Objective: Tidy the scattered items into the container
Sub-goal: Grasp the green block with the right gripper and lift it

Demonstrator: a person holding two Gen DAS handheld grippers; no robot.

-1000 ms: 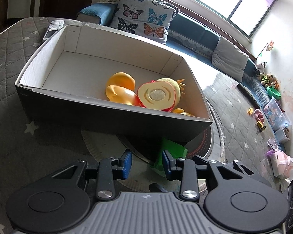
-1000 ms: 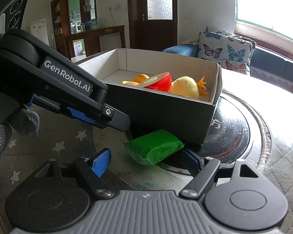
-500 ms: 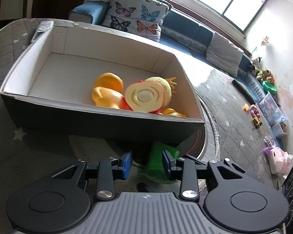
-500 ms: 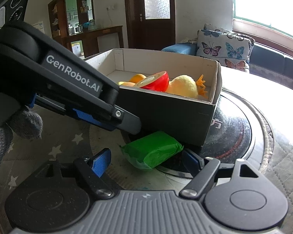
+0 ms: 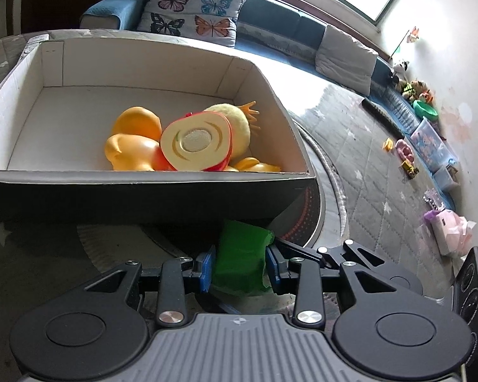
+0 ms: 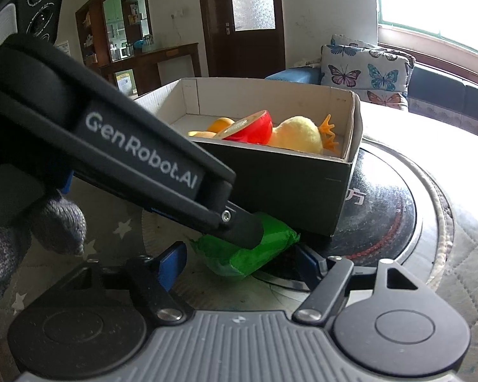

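- Presently, the green packet (image 5: 242, 256) lies on the table (image 5: 360, 172), just outside the near wall of the box (image 5: 143, 191), close to its right corner.
- Left gripper (image 5: 239, 269): the packet sits between its blue pads (image 5: 206, 267), one on each side. The pads look to be against the wrapper, but firm pressure cannot be confirmed from either view.
- Right gripper (image 6: 239, 259): jaws part open and have just been closing; its pads (image 6: 172, 262) stand on both sides of the packet and clear of it.
- From the right wrist view, the left gripper's finger crosses over the packet's top and hides part of it.
- A gloved hand (image 6: 22, 232) shows at the left edge of that view.
- Box contents: orange rubber ducks (image 5: 133, 141), a red toy fruit half (image 5: 196, 141) showing its cream cut face, and a yellow plush (image 6: 299, 133), all gathered toward the right end.
- Box left half: bare floor only.
- Box partly overlaps a dark round plate (image 6: 382, 210) set into the table.
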